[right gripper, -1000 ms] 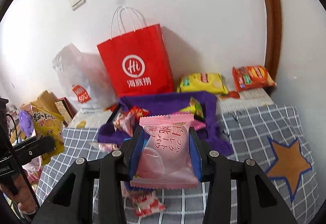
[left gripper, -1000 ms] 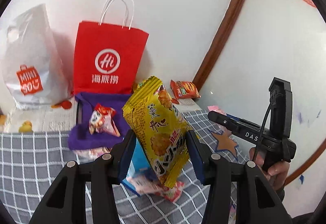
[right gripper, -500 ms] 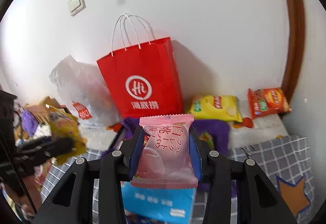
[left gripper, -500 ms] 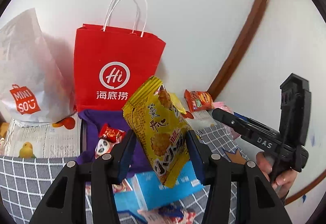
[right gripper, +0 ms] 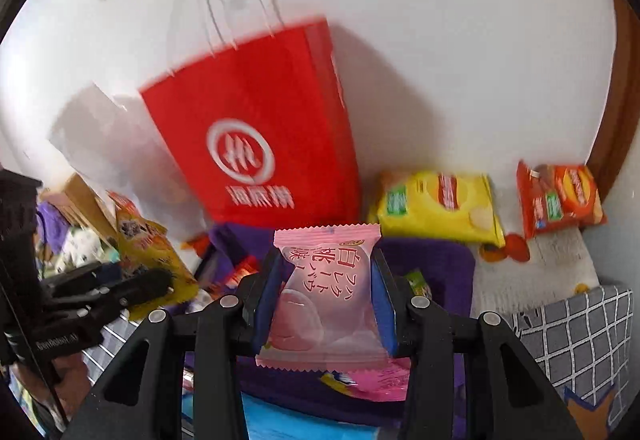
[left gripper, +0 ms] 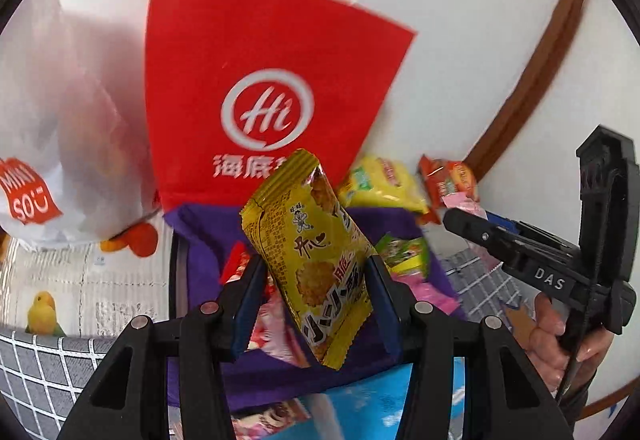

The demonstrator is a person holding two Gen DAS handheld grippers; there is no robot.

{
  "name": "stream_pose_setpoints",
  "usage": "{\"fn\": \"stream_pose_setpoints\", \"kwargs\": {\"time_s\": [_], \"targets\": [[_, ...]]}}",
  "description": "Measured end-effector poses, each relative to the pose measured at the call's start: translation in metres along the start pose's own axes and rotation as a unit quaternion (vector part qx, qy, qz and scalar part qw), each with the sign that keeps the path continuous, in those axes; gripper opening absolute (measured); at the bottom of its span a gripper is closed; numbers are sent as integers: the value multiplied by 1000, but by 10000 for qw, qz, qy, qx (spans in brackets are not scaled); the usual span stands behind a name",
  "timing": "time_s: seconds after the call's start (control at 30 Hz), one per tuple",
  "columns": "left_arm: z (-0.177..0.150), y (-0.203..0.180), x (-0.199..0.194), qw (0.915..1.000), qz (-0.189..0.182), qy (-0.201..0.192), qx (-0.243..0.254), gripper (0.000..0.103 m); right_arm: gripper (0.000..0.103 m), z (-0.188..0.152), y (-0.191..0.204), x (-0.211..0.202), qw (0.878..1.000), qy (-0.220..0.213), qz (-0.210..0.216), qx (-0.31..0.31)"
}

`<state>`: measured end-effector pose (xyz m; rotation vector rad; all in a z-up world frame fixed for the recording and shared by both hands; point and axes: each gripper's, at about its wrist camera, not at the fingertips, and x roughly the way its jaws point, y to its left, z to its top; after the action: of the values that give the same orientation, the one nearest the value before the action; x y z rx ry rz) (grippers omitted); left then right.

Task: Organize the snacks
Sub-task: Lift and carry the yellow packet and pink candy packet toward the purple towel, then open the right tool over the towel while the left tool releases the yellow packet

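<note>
My left gripper (left gripper: 316,268) is shut on a yellow rice-cracker packet (left gripper: 312,252), held tilted above the purple fabric bin (left gripper: 200,240). Several small snack packets lie in that bin. In the right wrist view my right gripper (right gripper: 326,264) is shut on a pink peach-candy packet (right gripper: 328,292), upright over the same purple bin (right gripper: 440,264). The right gripper (left gripper: 520,244) also shows at the right of the left wrist view, with a hand (left gripper: 552,328) on its grip. At the left of the right wrist view are the left gripper (right gripper: 120,288) and its yellow packet (right gripper: 152,252).
A red paper bag (left gripper: 256,88) stands against the wall just behind the bin, with a white plastic bag (left gripper: 48,120) to its left. A yellow chip bag (right gripper: 436,204) and an orange one (right gripper: 560,196) lie to its right. A blue box (left gripper: 380,392) sits on the grey checked cloth (right gripper: 580,340).
Both grippers have moved forward and down toward the purple bin and red bag, which now loom larger. Each keeps its packet. The blue box has slid to the bottom edge.
</note>
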<state>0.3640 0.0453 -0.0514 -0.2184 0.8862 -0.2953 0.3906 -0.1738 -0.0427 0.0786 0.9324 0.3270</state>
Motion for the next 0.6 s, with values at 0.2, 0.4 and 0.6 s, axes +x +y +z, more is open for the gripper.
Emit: {"fn": "stream_pose_setpoints", "kwargs": {"time_s": [0.2,0.4,0.6], "targets": [[1,23,13,9988,110,298,-367,48,43,-10,-15,36,9985,502,-125,186],[-3,18,18,9985,260,412,-257,48,43,-18,-10,59,9956,899,-270,83],[-5,10,15,9986,388,345,-121,48,43,-23,-3,70,9919,1155,-510,-136]]}}
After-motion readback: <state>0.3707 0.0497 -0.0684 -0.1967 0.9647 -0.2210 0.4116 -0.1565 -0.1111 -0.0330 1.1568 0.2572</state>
